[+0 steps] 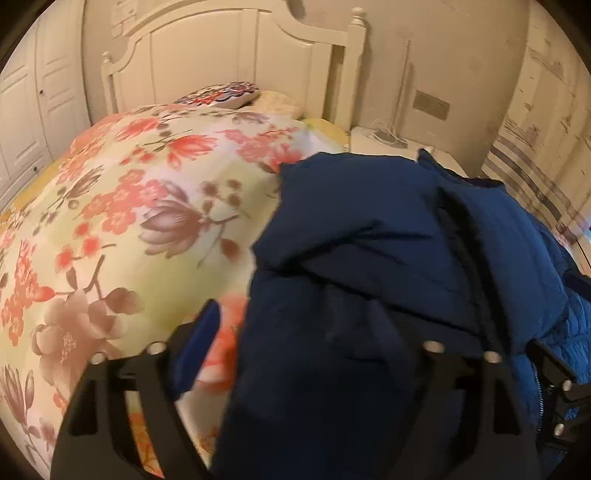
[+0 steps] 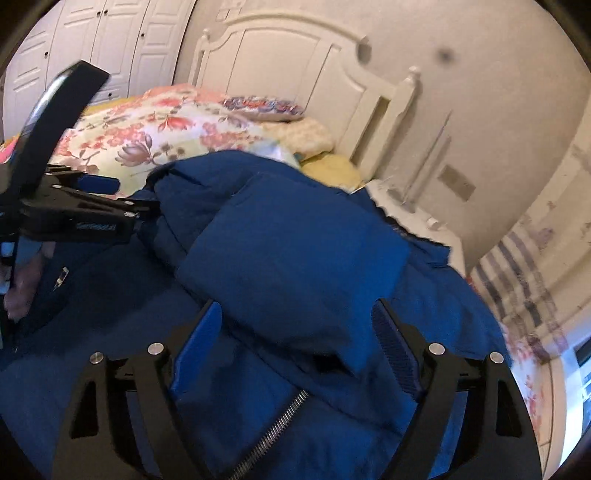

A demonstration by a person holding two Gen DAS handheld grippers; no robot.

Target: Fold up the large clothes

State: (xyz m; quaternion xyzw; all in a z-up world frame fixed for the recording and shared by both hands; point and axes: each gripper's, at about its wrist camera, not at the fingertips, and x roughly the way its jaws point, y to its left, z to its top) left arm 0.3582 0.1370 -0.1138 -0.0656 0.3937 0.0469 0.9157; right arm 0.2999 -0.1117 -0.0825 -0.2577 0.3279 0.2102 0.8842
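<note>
Jacket (image 2: 295,258), dark blue and padded, heaped on floral quilt (image 1: 129,221), on the quilt's side nearer the nightstand (image 1: 388,144); bulky folded panel uppermost, metal zipper (image 2: 273,428) exposed along the near edge; second zipper run seen at the jacket's right edge in left wrist view. Left gripper (image 1: 314,332) over the jacket's left edge; left finger with blue pad (image 1: 201,328) clear above the quilt just beside the jacket, right finger buried under blue fabric; jaws spread wide, fabric lying between them, grip not confirmable. Same gripper visible from right wrist view (image 2: 147,206) as black linkage at the jacket's far left, tip meeting a fold; contact cannot be resolved through blur. Right gripper (image 2: 299,332) jaws wide apart, straddling the folded panel of the jacket; left pad (image 2: 201,339) and ribbed right pad (image 2: 391,343) both standing off the cloth sides, nothing pinched. Patterned pillow (image 1: 221,96) beyond the jacket, against white headboard (image 1: 240,55); white wardrobe doors (image 2: 103,33) left of the headboard.
</note>
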